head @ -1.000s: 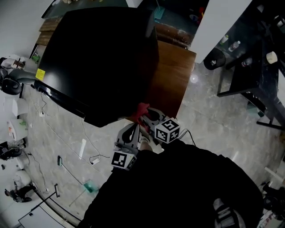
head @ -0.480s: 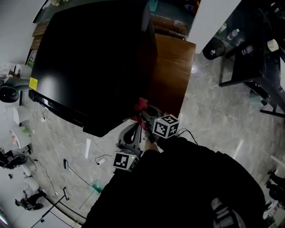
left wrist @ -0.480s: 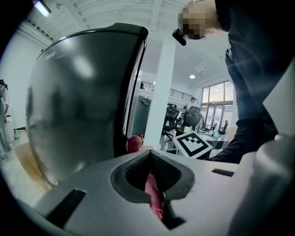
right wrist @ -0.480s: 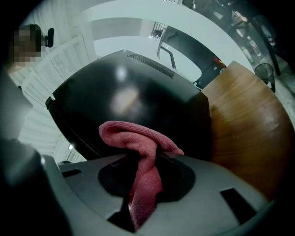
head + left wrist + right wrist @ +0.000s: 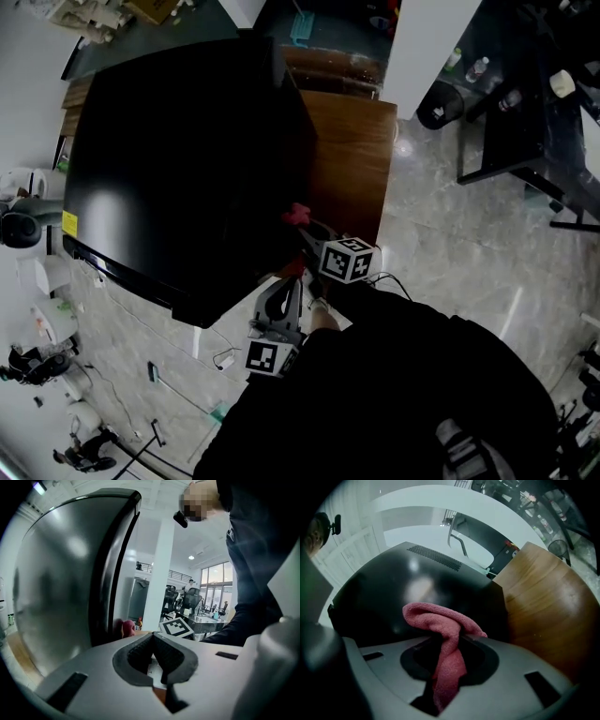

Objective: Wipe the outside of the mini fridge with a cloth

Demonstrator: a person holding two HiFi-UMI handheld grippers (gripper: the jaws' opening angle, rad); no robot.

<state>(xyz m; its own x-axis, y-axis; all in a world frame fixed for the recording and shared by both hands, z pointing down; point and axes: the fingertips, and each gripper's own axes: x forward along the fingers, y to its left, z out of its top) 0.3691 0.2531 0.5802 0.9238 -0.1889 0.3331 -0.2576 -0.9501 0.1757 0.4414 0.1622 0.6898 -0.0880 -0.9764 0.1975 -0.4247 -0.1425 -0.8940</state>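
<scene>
While the right gripper (image 5: pixel 449 641) pinched the pink cloth (image 5: pixel 440 618) between its jaws, the bunched end of the fabric stood just past the jaw tips, close against the black side of the mini fridge (image 5: pixel 393 592). A wooden cabinet (image 5: pixel 543 606) stood to that gripper's right. The left gripper (image 5: pixel 153 639) had its jaws pressed together on nothing, with the fridge ahead to its left.

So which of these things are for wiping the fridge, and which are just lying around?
For the job:
mini fridge
pink cloth
right gripper, shut on the cloth

Just lying about:
wooden table beside the fridge
black desk with bottles
cable on the floor
left gripper, shut and empty
</scene>
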